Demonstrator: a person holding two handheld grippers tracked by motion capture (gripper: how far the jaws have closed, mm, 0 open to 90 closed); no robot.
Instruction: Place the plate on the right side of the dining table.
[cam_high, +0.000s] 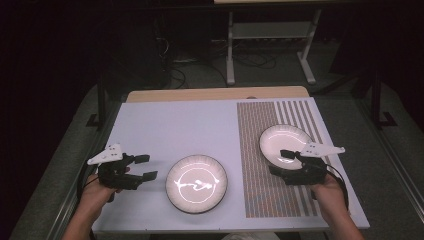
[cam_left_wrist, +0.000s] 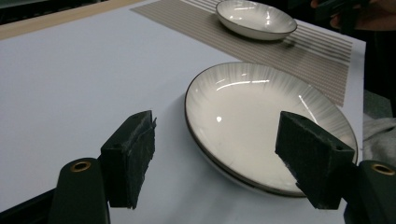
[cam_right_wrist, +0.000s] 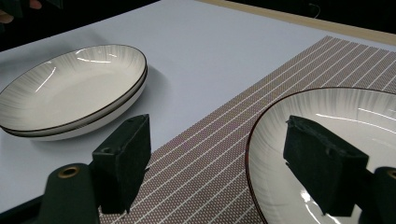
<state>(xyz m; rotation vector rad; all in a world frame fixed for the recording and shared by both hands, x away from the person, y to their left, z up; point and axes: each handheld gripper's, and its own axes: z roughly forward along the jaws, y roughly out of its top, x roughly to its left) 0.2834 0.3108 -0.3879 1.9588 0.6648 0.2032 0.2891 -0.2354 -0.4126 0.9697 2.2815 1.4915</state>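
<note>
Two white, dark-rimmed plates lie stacked (cam_high: 196, 183) on the white board near its front middle. A single matching plate (cam_high: 282, 142) rests on the striped placemat (cam_high: 260, 195) at the right. My left gripper (cam_high: 149, 166) is open just left of the stack, with nothing between its jaws. In the left gripper view the stack (cam_left_wrist: 266, 126) lies ahead between the open pads (cam_left_wrist: 130, 158). My right gripper (cam_high: 281, 162) is open at the single plate's near rim. In the right gripper view one pad (cam_right_wrist: 322, 163) is over the plate (cam_right_wrist: 336, 135) and the other stands over the placemat (cam_right_wrist: 210, 154).
The white board (cam_high: 175, 125) covers a wooden table whose far edge (cam_high: 215, 94) shows. Beyond it, on the dark floor, stand a white metal frame (cam_high: 270, 45) and some cables. In the right gripper view the stack (cam_right_wrist: 70, 93) lies to the left.
</note>
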